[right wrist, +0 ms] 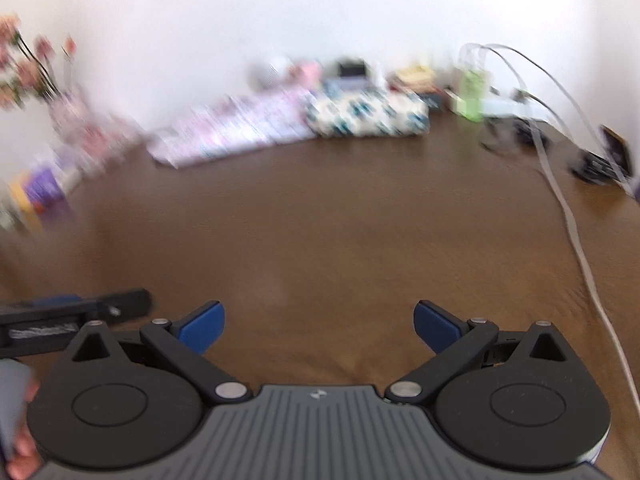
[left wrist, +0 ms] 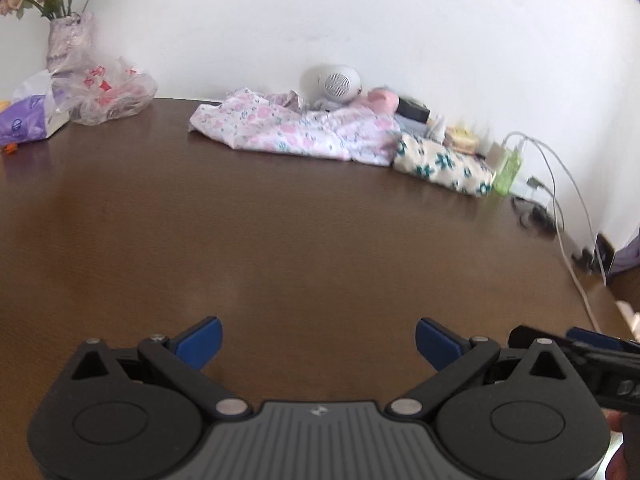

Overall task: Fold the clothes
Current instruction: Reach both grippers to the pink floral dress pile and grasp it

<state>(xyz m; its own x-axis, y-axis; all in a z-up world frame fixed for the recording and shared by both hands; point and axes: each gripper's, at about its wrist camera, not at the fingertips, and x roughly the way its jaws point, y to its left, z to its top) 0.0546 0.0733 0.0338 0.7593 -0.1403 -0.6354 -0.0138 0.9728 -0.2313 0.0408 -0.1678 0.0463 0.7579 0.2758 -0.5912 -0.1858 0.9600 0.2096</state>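
Observation:
A crumpled pink floral garment (left wrist: 296, 128) lies at the far side of the brown table (left wrist: 280, 240), against the white wall. Beside it on the right sits a folded cream cloth with teal flowers (left wrist: 442, 164). My left gripper (left wrist: 318, 344) is open over bare tabletop, well short of the clothes, nothing between its blue pads. The right gripper's body shows at the lower right edge of the left wrist view. In the blurred right wrist view, my right gripper (right wrist: 318, 328) is open too, and the pink garment (right wrist: 236, 128) and teal-flowered cloth (right wrist: 368, 114) lie far ahead.
A vase of flowers (left wrist: 66, 36), a plastic bag (left wrist: 108, 92) and a purple tissue box (left wrist: 28, 120) stand at the far left. A white round speaker (left wrist: 334, 84), small boxes, a green bottle (left wrist: 508, 168) and white cables (left wrist: 568, 240) crowd the far right.

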